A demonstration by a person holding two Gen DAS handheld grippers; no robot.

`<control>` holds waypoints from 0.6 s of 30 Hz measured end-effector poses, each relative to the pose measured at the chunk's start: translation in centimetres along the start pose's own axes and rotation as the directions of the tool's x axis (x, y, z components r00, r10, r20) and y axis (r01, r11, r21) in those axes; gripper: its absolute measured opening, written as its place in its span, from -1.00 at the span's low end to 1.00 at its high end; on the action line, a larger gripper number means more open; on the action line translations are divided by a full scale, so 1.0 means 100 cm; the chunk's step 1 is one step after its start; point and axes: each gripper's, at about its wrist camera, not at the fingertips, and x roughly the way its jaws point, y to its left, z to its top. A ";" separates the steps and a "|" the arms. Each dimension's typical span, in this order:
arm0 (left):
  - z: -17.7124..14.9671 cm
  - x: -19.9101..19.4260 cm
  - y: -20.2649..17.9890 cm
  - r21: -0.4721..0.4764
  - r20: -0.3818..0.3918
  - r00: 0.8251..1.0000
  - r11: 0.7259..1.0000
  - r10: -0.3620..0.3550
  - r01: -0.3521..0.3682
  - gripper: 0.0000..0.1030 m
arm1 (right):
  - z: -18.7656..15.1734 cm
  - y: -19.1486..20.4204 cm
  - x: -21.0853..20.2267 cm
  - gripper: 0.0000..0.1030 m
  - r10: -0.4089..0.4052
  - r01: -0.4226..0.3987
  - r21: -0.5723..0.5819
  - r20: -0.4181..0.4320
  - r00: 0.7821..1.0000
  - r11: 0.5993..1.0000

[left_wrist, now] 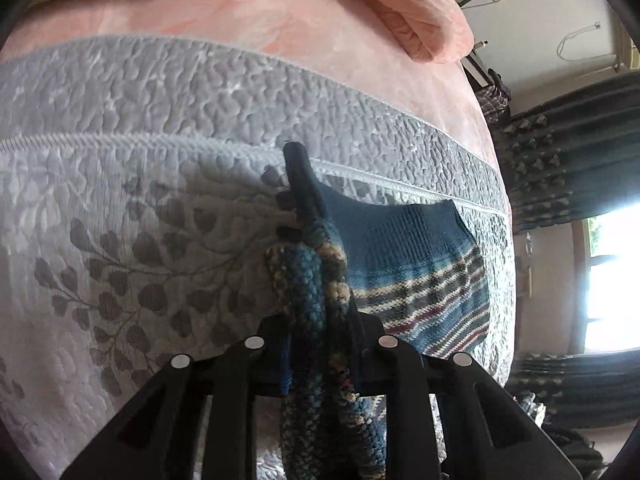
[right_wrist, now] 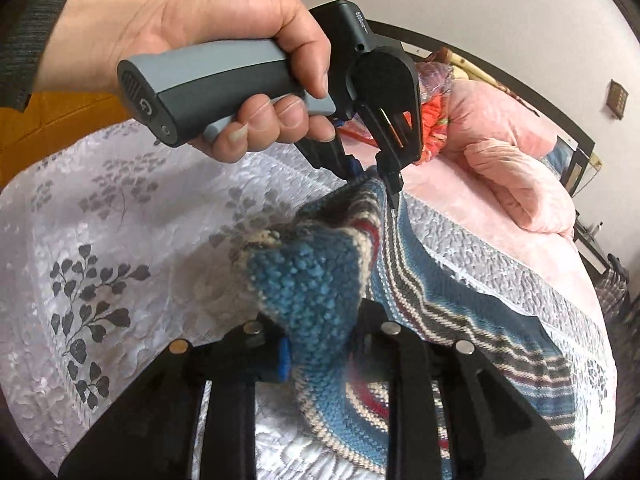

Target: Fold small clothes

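A small blue knit garment (left_wrist: 420, 264) with cream, grey and red stripes hangs partly lifted over the grey-white quilted bed cover (left_wrist: 160, 120). My left gripper (left_wrist: 298, 168) is shut on a bunched edge of it, the rest draping to the right. In the right wrist view a hand (right_wrist: 224, 32) holds the left gripper (right_wrist: 390, 190), its tips pinching the knit garment's (right_wrist: 440, 292) far edge. My right gripper (right_wrist: 320, 320) is shut on the near bunched corner, which hides its fingertips.
A rolled pink quilt (right_wrist: 516, 168) and orange patterned cloth (right_wrist: 434, 120) lie at the head of the bed on a pink sheet (left_wrist: 280, 32). The bed's edge drops off to the right, toward dark curtains (left_wrist: 568, 168) and a bright window (left_wrist: 612, 280).
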 end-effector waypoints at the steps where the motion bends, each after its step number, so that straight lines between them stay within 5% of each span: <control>1: 0.001 -0.002 -0.005 0.007 0.000 1.000 1.000 0.005 -0.005 -0.60 | 0.001 -0.004 -0.003 -0.59 0.000 0.000 0.008 0.004 1.000 1.000; 18: 0.008 -0.019 -0.061 0.059 0.011 0.997 0.996 0.071 -0.071 -0.60 | 0.007 -0.045 -0.036 -0.59 -0.003 -0.003 0.104 0.055 0.999 0.995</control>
